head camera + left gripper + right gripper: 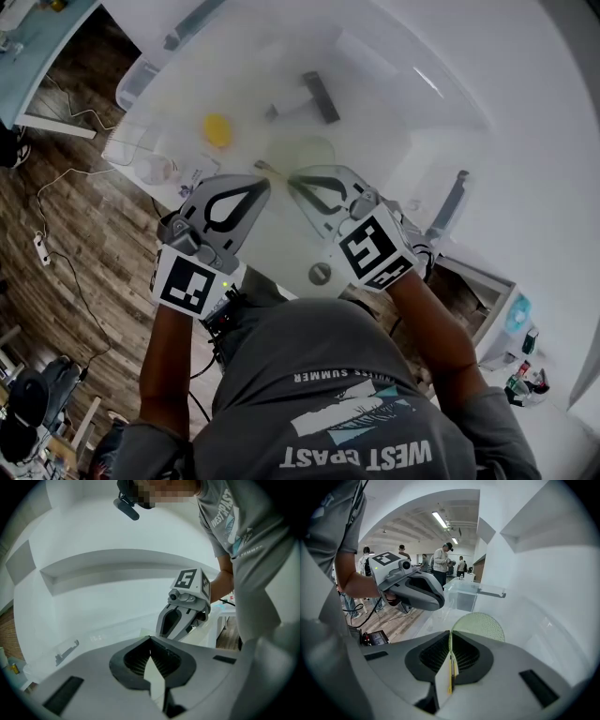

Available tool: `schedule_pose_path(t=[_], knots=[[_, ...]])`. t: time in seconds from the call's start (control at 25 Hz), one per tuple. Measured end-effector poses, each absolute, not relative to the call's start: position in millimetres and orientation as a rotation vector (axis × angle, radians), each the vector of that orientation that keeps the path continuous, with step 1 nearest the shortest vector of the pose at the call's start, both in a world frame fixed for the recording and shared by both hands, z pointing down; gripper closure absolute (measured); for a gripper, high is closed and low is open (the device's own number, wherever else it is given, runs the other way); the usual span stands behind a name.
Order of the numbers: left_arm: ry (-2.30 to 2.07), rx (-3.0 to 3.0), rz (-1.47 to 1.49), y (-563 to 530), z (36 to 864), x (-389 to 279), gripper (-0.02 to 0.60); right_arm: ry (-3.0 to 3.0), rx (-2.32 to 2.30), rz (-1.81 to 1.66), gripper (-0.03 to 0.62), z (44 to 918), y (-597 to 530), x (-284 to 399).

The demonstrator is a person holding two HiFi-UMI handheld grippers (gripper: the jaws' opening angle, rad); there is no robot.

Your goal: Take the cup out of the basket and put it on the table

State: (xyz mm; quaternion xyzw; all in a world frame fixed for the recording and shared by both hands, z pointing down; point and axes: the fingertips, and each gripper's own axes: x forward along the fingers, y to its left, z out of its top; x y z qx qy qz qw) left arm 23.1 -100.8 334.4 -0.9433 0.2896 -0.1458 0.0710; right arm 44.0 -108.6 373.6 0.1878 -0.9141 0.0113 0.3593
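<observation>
We seem to be in an open lab or workshop hall, with long ceiling strip lights (439, 519), a cluster of standing people (440, 563), a white power strip (41, 248) on the brown wood-plank floor (103, 234) and broad white worktables (525, 169).

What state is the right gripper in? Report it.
Shut on the cup: the right gripper pinches its thin green wall between the jaws.

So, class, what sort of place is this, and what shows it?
Probably an open lab or workshop: ceiling strip lights, several people standing at the back, and a power strip on the wood floor.
</observation>
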Motion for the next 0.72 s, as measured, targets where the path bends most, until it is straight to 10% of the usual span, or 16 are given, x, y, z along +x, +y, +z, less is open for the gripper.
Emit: schedule_pose_path(t=[0.72], knots=[[0.903,-2.825,-0.446,-89.3,335.7,10.0,0.572,-2.367,0.531,-0.016,0.565,363.3,-99.2,42.3]])
